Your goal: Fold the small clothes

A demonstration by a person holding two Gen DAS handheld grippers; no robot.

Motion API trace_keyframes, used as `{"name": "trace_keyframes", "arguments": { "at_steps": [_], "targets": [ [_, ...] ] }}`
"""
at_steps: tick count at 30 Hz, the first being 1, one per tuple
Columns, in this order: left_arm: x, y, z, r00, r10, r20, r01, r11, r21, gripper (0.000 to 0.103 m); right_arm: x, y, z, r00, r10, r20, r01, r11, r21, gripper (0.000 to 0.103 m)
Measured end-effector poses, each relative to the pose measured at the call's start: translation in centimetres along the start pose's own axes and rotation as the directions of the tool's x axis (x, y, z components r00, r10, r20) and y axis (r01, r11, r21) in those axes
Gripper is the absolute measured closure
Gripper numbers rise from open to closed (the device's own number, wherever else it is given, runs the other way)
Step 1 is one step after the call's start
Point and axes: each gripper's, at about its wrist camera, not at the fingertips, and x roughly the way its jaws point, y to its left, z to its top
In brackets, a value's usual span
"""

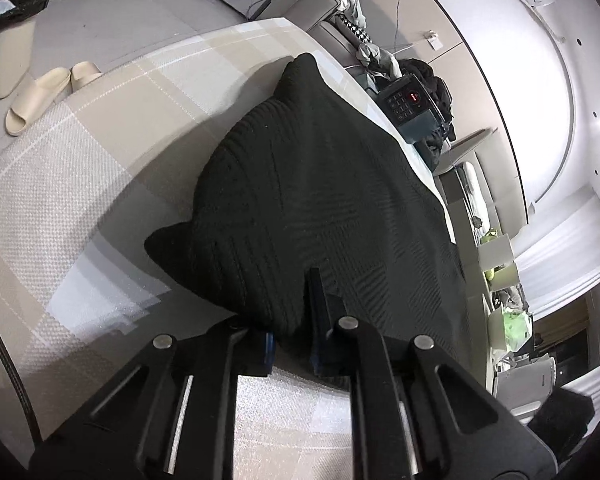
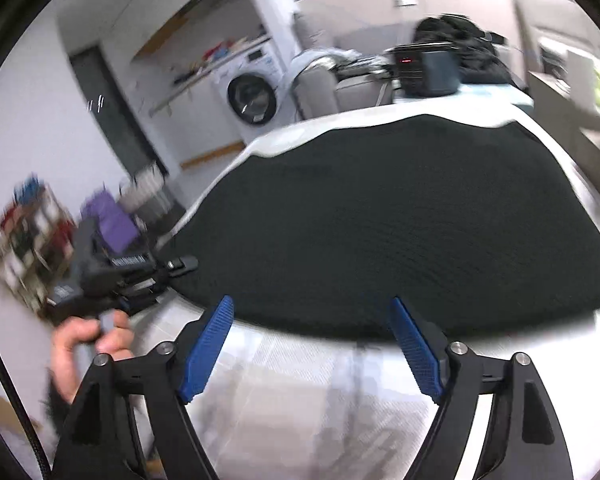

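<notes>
Now your left tongs (image 1: 292,344) pinch the near edge of the black knit cloth (image 1: 320,200) lying on the desk (image 1: 80,168). Your right tongs (image 2: 312,344) are wide open, empty, just before that edge.

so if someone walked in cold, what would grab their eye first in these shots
The big black knit garment spread over the pale checked table dominates both views. The left gripper is clamped on its near edge, while the right gripper hangs open just short of it. Behind, a white washing machine stands against the wall.
</notes>
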Motion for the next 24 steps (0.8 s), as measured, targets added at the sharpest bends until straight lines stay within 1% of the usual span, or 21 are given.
{"name": "trace_keyframes", "arguments": {
  "at_steps": [5, 9, 14, 17, 20, 22, 23, 24],
  "targets": [
    [-1.0, -0.1, 0.2, 1.0, -0.026, -0.008, 0.026, 1.0, 0.013, 0.094, 5.1, 2.0, 0.9, 0.996, 0.001, -0.093, -0.011, 0.994, -0.107, 0.021],
    [-1.5, -0.2, 0.6, 0.998, -0.054, -0.02, 0.054, 0.998, 0.019, 0.095, 7.6, 4.6, 1.0, 0.989, 0.034, -0.142, -0.063, 0.975, -0.212, 0.021],
    [-2.2, 0.0, 1.0, 0.994, -0.097, -0.049, 0.097, 0.995, -0.001, 0.095, 10.7, 7.3, 0.9, 0.977, 0.063, -0.202, -0.124, 0.945, -0.302, 0.021],
    [-2.3, -0.1, 1.6, 0.989, -0.131, -0.071, 0.131, 0.991, -0.008, 0.095, 12.2, 8.9, 1.4, 0.98, 0.056, -0.193, -0.124, 0.922, -0.366, 0.021],
    [-2.3, -0.3, 2.0, 0.985, -0.153, -0.083, 0.153, 0.988, -0.01, 0.096, 13.4, 9.9, 2.0, 0.977, 0.054, -0.207, -0.136, 0.906, -0.401, 0.021],
    [-2.4, -0.5, 2.2, 0.982, -0.166, -0.089, 0.167, 0.986, -0.003, 0.096, 14.1, 10.8, 2.3, 0.979, 0.052, -0.199, -0.138, 0.885, -0.444, 0.021],
    [-2.5, -0.7, 2.2, 0.981, -0.169, -0.091, 0.17, 0.985, 0.003, 0.096, 14.4, 11.2, 2.5, 0.98, 0.047, -0.191, -0.133, 0.875, -0.465, 0.023],
    [-2.6, -0.8, 2.3, 0.981, -0.173, -0.093, 0.174, 0.985, 0.008, 0.096, 14.9, 11.6, 2.7, 0.982, 0.036, -0.183, -0.124, 0.861, -0.494, 0.033]
  ]
}}
